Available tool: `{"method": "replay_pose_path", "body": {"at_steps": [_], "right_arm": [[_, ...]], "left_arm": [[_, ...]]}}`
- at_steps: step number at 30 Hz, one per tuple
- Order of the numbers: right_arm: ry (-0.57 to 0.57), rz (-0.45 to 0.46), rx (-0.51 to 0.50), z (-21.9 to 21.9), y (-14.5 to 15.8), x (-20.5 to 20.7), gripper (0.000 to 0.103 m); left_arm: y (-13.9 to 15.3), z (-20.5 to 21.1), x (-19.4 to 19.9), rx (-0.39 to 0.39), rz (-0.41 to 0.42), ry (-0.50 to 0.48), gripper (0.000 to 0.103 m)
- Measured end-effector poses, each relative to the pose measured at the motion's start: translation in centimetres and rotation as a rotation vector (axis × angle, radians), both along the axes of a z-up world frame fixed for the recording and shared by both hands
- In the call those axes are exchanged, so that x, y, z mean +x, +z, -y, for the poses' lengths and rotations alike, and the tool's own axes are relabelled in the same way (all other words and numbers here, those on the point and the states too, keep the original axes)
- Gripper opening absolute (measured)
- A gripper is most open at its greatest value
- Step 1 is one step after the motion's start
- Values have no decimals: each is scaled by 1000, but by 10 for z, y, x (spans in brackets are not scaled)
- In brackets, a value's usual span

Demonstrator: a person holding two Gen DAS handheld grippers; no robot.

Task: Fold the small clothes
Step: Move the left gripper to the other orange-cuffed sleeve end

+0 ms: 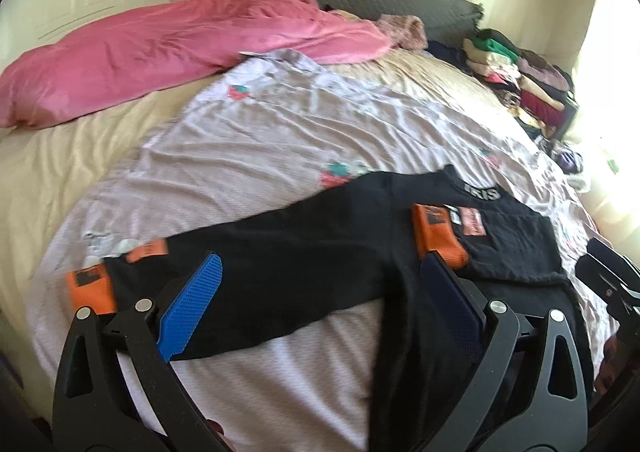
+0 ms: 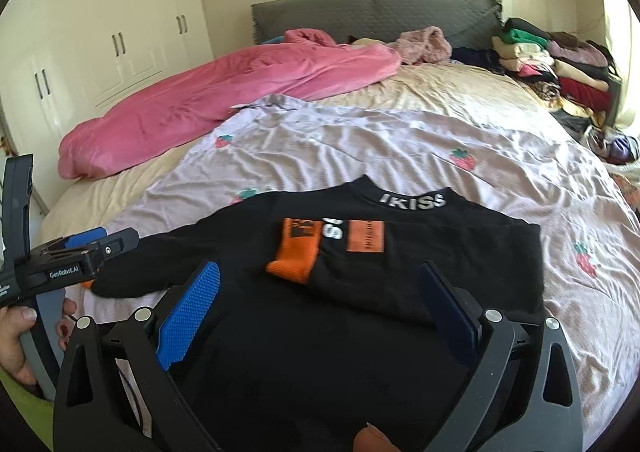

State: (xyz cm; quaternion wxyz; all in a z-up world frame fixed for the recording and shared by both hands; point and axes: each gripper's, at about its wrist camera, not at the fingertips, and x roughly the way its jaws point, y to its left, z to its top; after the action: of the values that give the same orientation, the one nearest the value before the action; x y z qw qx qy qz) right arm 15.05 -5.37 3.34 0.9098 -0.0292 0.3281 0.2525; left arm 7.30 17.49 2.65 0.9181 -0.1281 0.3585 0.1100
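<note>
While both jaws stood spread and empty, left gripper (image 1: 320,268) and right gripper (image 2: 320,276) hovered over 1 black long-sleeved top (image 2: 400,292), lower centre; advised pinching the outstretched left sleeve (image 1: 248,252) at its orange cuff (image 1: 90,288).

The black long-sleeved top (image 1: 304,252) serves as landmark. Its hem runs out of the lower edge in both wrist views. On its chest, the folded orange cuff (image 2: 298,252) covers part of the white lettering. Left of the top, the left gripper (image 2: 86,248) hides the other sleeve's end. Far beyond the top, the stacked clothes (image 2: 560,64) blur together; single garments cannot be told.
</note>
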Motion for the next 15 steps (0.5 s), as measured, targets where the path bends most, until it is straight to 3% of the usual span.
{"method": "replay_pose_path", "body": {"at_steps": [15], "right_arm": [[120,10,-47,-56,-6,-17,98]], "left_arm": [[-3,-95,-55,-36,13,238,93]]}}
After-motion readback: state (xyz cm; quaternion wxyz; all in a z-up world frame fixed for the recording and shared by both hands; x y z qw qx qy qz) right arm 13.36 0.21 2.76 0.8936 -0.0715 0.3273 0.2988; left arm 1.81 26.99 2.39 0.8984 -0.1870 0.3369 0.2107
